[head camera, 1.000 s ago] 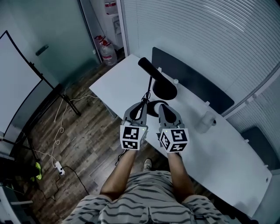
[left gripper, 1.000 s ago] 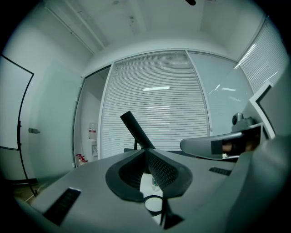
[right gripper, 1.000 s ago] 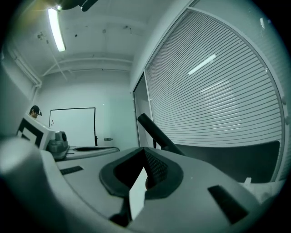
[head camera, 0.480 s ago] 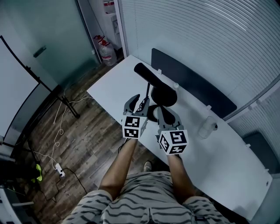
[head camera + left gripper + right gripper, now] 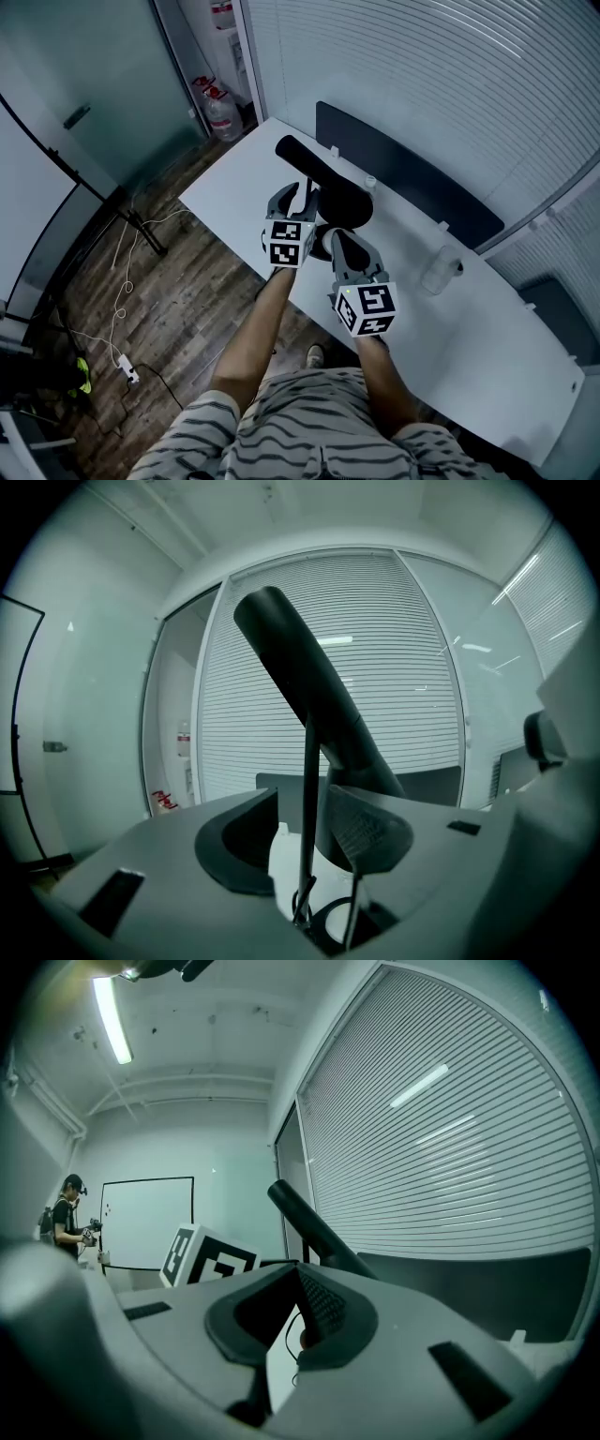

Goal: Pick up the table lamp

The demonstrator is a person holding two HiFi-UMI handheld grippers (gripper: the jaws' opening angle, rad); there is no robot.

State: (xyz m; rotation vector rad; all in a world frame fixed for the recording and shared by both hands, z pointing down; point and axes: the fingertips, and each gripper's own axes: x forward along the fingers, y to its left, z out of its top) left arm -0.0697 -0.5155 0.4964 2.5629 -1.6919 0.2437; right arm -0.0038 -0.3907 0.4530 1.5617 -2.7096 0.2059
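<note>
Since a second ago the left gripper (image 5: pixel 292 197) has pushed forward to the table lamp (image 5: pixel 345 202), and its jaws, closed back then, are now opening wide. The left gripper view shows the lamp's thin dark stem (image 5: pixel 310 789) standing upright between the two pads, nearer the right one, and neither pad looks to be pressing on it. The long tube-shaped head (image 5: pixel 300 677) slants up and away above the jaws, and the round base (image 5: pixel 352 208) sits on the white surface (image 5: pixel 234 192) just beyond the fingertips.

The right gripper (image 5: pixel 335 246) hangs back, beside and a little behind the left one. Its jaws are drawn together at the tips with nothing clamped that I can make out, and the lamp is ahead of it and to its left.

The lamp looks rigid, with most of its weight probably in the base. The slanted head should make it want to tip or swing once lifted. The stem is narrow, smooth and likely slippery, so a firm, centred pinch low on it, close to the base, seems safest. A cable (image 5: pixel 330 913) curls at the foot of the stem and may drag.
</note>
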